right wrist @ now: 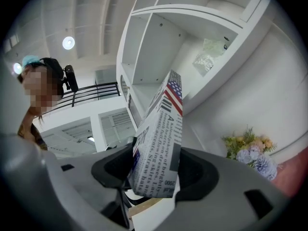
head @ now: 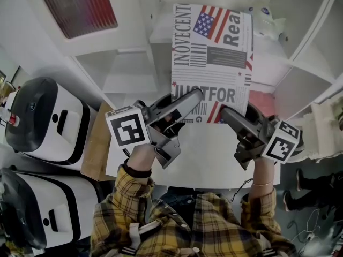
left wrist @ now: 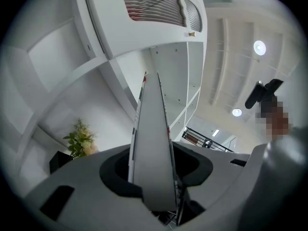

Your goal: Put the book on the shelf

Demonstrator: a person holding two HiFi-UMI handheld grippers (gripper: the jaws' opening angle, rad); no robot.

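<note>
The book (head: 211, 63) has a newsprint cover with a flag and bold lettering. It stands up in front of the white shelf unit (head: 134, 63), held by its lower edge from both sides. My left gripper (head: 194, 98) is shut on its lower left corner; in the left gripper view the book's white page edge (left wrist: 153, 143) runs up between the jaws. My right gripper (head: 229, 114) is shut on the lower right corner, where the printed spine (right wrist: 161, 143) sits between its jaws. The book covers part of the shelf behind it.
Open white shelf compartments (right wrist: 159, 47) rise ahead. A white plush toy (head: 268, 17) sits on a shelf at upper right. A white table (head: 203, 154) lies under the grippers. Two white machines (head: 45, 122) stand at left. Flowers (right wrist: 252, 150) and a plant (left wrist: 79, 138) stand nearby.
</note>
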